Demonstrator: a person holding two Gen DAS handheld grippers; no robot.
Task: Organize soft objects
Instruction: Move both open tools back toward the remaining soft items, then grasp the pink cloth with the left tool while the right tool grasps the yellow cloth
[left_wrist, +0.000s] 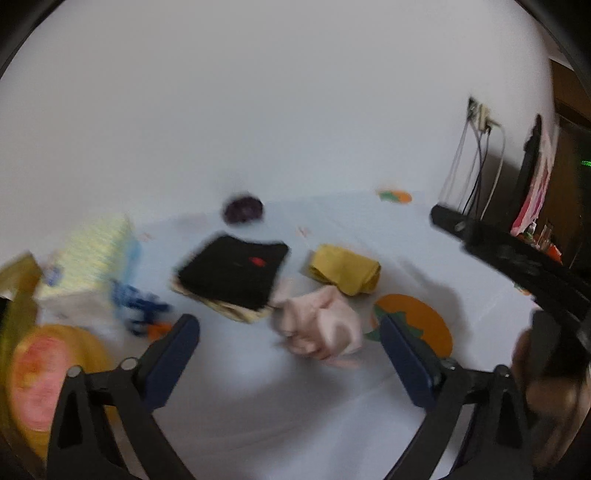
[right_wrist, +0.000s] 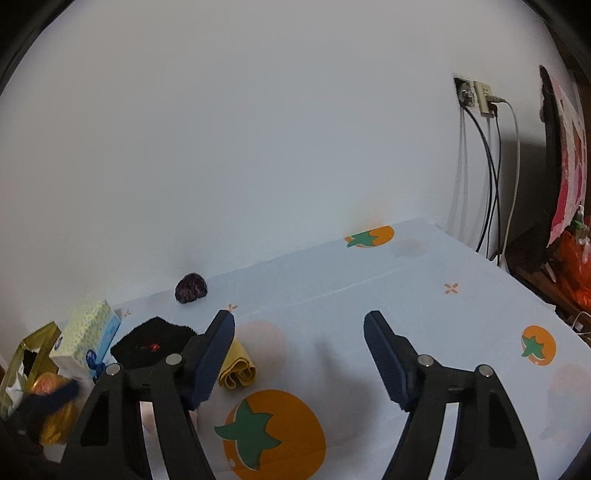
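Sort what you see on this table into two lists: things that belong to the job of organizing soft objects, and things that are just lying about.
Part of the job:
pink cloth
yellow cloth
black cloth, lying on a folded pale cloth

Just lying about:
tissue box
dark purple lump by the wall
gold bag
wall cables

Smooth, matt pale-blue sheet over the counter (right_wrist: 369, 295), printed with flat orange fruit shapes. Fuzzy matt black cloth (left_wrist: 232, 271), folded, beside a smooth yellow cloth (left_wrist: 345, 268) rolled at its edge. Soft, crumpled pink cloth (left_wrist: 319, 326) just in front of the black cloth. Printed cardboard tissue box (right_wrist: 86, 338) left of the black cloth. Matt black plastic on the left gripper (left_wrist: 290, 345) and right gripper (right_wrist: 299, 334), ribbed dark-blue pads, shiny metal pins.
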